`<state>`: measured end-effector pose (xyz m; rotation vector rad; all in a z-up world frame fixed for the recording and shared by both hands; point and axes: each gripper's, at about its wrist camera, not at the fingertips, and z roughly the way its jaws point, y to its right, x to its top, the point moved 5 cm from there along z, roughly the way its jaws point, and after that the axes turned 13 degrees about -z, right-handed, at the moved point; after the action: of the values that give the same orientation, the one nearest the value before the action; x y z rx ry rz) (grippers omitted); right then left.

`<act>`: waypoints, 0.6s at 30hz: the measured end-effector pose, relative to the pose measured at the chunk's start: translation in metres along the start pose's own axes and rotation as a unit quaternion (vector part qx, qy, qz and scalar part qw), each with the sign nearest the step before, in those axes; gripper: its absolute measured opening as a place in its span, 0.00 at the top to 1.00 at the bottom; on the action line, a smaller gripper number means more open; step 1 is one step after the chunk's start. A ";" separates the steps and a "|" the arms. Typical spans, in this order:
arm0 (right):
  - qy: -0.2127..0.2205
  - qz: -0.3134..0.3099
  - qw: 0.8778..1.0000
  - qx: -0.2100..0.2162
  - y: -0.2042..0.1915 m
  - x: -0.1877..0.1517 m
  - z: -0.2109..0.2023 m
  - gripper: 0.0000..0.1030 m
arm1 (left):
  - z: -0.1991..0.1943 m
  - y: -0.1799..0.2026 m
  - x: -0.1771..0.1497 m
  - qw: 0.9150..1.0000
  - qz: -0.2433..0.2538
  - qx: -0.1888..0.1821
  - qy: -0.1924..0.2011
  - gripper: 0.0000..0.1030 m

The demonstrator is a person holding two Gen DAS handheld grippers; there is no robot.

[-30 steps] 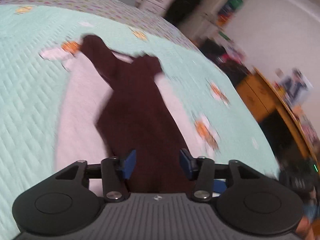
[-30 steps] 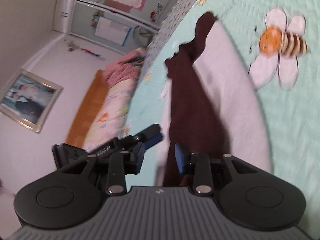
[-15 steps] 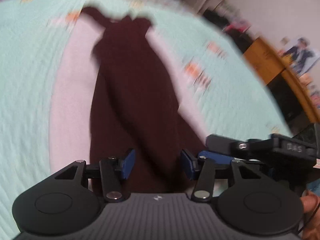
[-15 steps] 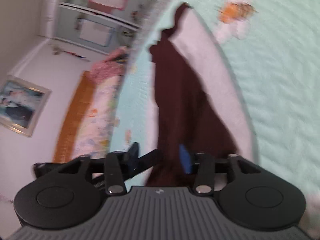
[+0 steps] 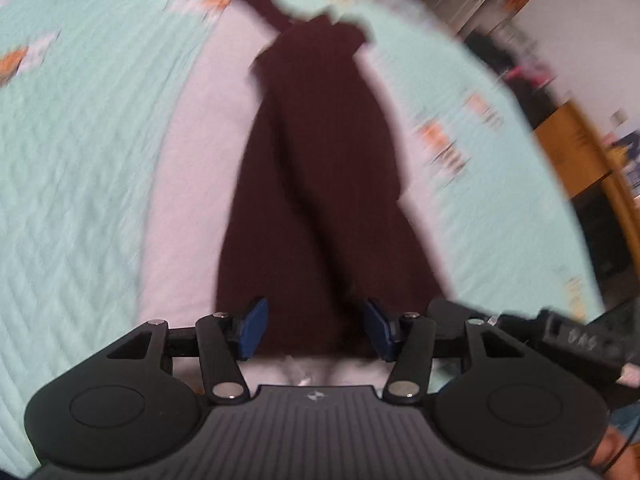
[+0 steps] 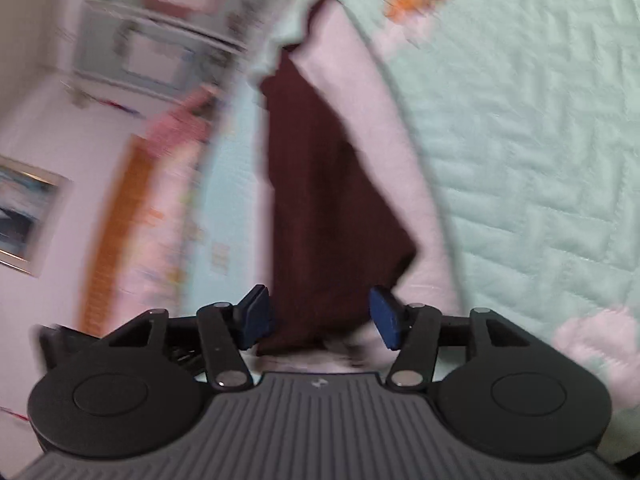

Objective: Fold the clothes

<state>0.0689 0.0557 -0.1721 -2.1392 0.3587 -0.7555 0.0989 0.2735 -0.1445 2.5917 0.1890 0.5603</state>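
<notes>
two open grippers, left gripper (image 5: pixel 316 332) steady and right gripper (image 6: pixel 318 318) widening, straddle the soft, limp dark maroon knit garment (image 5: pixel 316 184), best pinched at its near hem corners.

R gripper (image 6: pixel 318 318) jaws opening wider round the maroon garment (image 6: pixel 320 208); L gripper (image 5: pixel 316 330) has swung in beside it.

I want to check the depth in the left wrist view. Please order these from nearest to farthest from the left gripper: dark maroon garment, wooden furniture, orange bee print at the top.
1. Dark maroon garment, between the opening jaws of the left gripper.
2. Wooden furniture, off to the right past the bed's edge.
3. Orange bee print, top, beside the garment's far end.
</notes>
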 end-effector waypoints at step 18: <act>0.044 -0.023 0.999 0.002 0.010 0.006 -0.064 0.31 | -0.069 -0.038 0.018 0.990 -0.067 -0.036 0.120 0.46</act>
<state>0.0334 0.0072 -0.1462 -2.1220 0.3545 -0.8778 0.0850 0.3400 -0.1015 2.4150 0.4126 0.8137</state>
